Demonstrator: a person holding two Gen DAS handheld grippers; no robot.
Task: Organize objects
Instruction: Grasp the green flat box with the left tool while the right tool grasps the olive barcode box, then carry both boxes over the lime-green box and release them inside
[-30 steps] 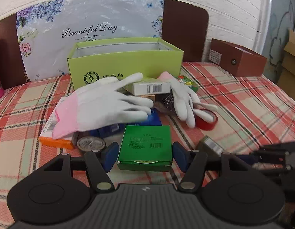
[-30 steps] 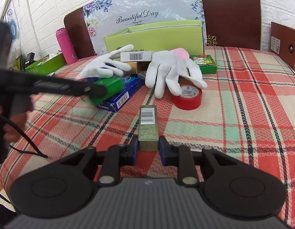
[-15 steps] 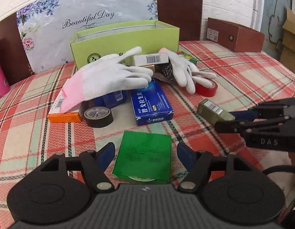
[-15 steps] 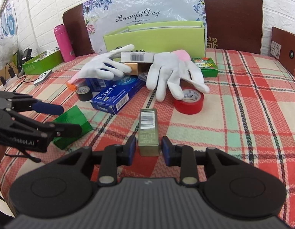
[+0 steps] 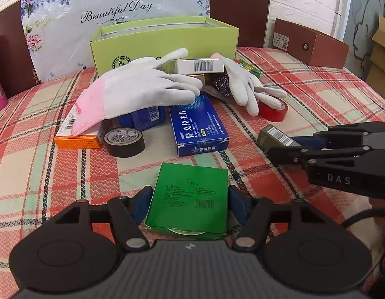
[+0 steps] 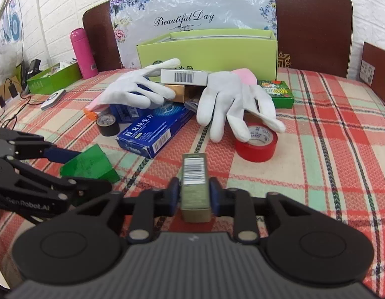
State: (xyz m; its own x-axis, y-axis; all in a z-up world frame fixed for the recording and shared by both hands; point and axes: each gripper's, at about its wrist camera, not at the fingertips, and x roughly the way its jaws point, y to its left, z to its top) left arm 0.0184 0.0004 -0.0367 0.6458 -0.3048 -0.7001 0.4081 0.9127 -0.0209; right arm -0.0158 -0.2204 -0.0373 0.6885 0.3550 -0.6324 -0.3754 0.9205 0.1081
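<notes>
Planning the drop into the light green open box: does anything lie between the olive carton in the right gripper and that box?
Yes. Between the olive carton and the light green box lies a pile: white gloves, barcode carton, blue carton.

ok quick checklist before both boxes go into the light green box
1. Left tool around green flat box: jaws closing, firm hold cannot tell.
2. Right tool clamped on olive box: ok.
3. Light green box open on top: ok.
4. Room inside it: cannot tell, interior hidden.
5. Way to it clear: not ok, white gloves and stacked boxes lie in front.
6. Red tape roll clear of right tool: ok.
</notes>
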